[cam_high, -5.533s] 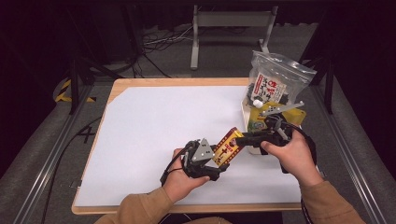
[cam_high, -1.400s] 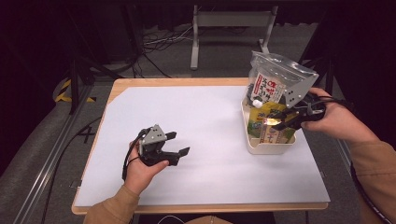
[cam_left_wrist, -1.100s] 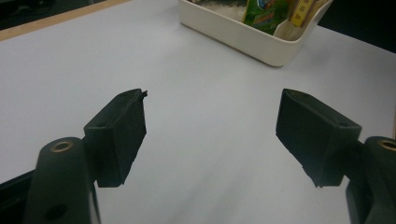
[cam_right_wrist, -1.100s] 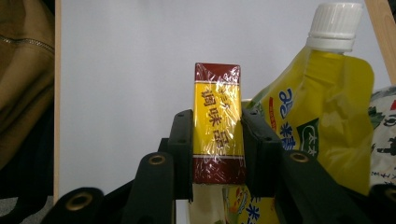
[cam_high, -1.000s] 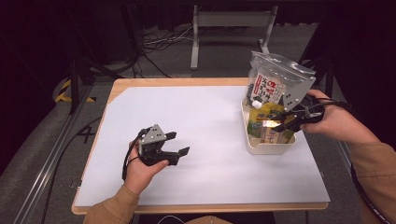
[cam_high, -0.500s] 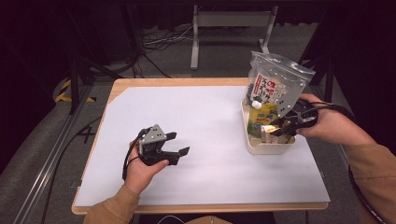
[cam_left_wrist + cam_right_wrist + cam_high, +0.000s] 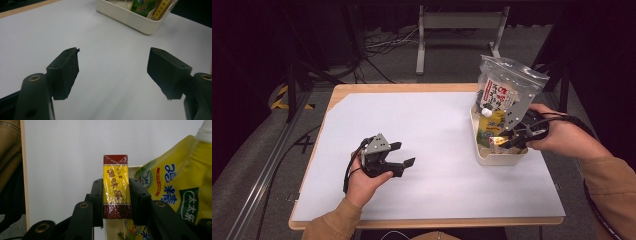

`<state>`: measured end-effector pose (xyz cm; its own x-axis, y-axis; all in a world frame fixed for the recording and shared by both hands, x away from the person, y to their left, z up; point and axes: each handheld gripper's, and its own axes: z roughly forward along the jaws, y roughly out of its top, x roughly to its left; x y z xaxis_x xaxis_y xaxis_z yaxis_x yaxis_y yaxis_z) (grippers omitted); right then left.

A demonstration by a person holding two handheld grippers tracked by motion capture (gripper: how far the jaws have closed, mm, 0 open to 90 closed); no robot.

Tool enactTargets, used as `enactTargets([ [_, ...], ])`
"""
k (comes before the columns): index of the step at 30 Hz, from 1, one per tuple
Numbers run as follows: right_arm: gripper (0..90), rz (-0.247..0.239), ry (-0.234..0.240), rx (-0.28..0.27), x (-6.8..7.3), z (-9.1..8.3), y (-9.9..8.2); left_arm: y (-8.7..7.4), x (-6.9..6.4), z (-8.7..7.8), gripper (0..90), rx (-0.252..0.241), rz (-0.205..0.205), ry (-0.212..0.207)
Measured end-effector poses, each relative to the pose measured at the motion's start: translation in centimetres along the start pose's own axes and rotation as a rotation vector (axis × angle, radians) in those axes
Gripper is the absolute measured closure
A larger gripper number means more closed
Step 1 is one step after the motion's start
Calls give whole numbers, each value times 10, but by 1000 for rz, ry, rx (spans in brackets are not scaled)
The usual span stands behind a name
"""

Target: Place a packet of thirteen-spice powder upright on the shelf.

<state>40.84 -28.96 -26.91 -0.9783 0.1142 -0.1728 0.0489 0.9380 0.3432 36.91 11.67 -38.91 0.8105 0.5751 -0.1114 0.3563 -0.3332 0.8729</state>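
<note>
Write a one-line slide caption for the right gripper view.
Right gripper clamps a yellow and maroon wrapped box between its jaws, beside a yellow spouted pouch.

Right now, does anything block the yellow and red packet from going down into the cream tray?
The right gripper holds the packet over the tray. The yellow spouted pouch is close beside it and may crowd it.

Wooden-edged table (image 7: 362, 90) covered by a white sheet (image 7: 432, 130) over most of its top, bare wood strip along the far and near edges. One cream plastic bin (image 7: 492, 156) sits directly on the sheet near the right edge, packed with food pouches standing up. The left hand (image 7: 362, 182) rests on the sheet at front left.
</note>
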Motion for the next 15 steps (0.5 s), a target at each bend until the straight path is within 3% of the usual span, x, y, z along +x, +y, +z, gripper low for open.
enactTargets([
  [15, 673, 17, 12, -16, -2, 15, -7, 0, 1, 0, 267, -1, -1, -3],
])
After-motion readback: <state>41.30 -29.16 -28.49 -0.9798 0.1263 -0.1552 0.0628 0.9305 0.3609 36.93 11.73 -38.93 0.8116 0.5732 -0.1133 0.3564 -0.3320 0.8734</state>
